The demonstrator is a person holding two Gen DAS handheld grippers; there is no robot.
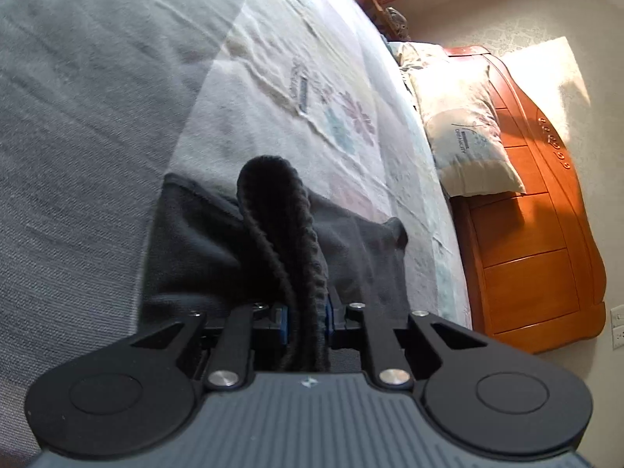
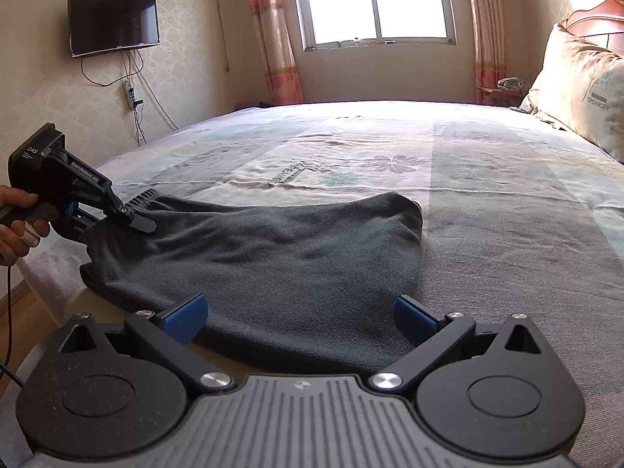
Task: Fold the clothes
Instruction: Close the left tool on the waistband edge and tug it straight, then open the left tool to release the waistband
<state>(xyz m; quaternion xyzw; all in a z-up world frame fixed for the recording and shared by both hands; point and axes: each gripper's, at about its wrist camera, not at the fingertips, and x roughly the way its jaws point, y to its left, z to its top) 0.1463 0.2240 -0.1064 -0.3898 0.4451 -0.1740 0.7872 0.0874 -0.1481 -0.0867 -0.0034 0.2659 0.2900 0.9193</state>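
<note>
Left wrist: left tool (image 1: 308, 319) pinches shorts (image 2: 273, 249) waistband | right tool (image 2: 300, 312) spread

Left wrist: tight over the dark grey knit garment (image 1: 218, 249), tilted, facing along the bed toward the floral pillow (image 1: 464, 136).
Right wrist: low at the bed's edge, facing the window (image 2: 374, 4).
Shared: garment, pillow, the pale patterned bedsheet (image 2: 390, 148).

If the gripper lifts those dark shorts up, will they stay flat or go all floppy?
Probably floppy. The shorts lie soft and wrinkled on the bed, and the waistband already curls over where the left gripper pinches it. They look light too, so the free end would likely sag and drag.
</note>
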